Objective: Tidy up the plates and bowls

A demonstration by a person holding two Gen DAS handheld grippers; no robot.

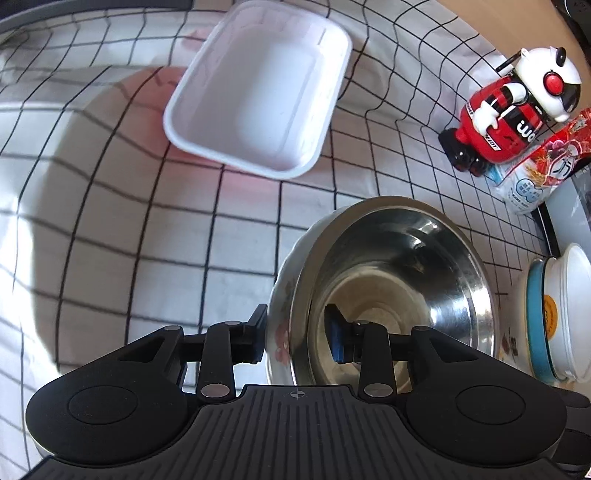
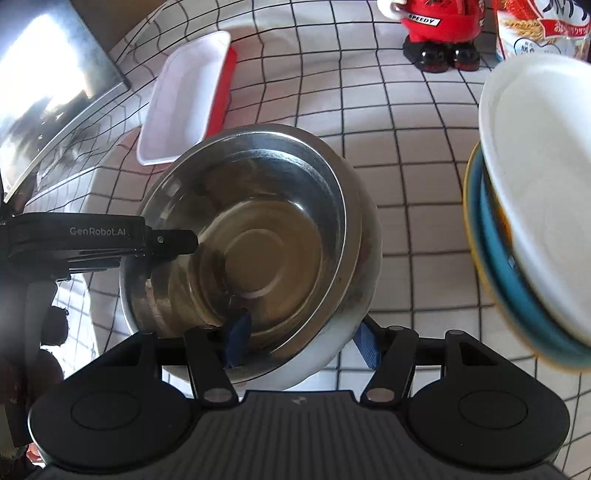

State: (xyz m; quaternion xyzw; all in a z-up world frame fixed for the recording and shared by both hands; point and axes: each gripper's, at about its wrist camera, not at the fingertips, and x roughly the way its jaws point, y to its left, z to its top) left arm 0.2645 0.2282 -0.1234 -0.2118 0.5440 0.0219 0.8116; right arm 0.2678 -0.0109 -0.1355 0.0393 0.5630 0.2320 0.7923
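A steel bowl point(image 1: 399, 266) point(image 2: 258, 229) sits nested inside a white flowered bowl point(image 1: 284, 295) point(image 2: 328, 358) on the checked cloth. My left gripper point(image 1: 297, 338) point(image 2: 177, 240) straddles the pair's rim, one pad against the white outer wall and the other just inside the steel. My right gripper point(image 2: 301, 341) straddles the near rim of the same bowls, with small gaps at both pads. A white tray with red sides point(image 1: 258, 88) point(image 2: 184, 99) lies beyond. A white bowl point(image 2: 535, 147) point(image 1: 569, 302) rests on a blue plate point(image 2: 517, 280) point(image 1: 543, 317) to the right.
A red and white toy figure point(image 1: 517, 110) point(image 2: 439, 29) and a snack bag point(image 1: 539, 162) point(image 2: 535, 26) stand at the far right. A shiny dark panel point(image 2: 44, 92) borders the cloth point(image 1: 110, 258) on the left. Bare cloth stretches left of the bowls.
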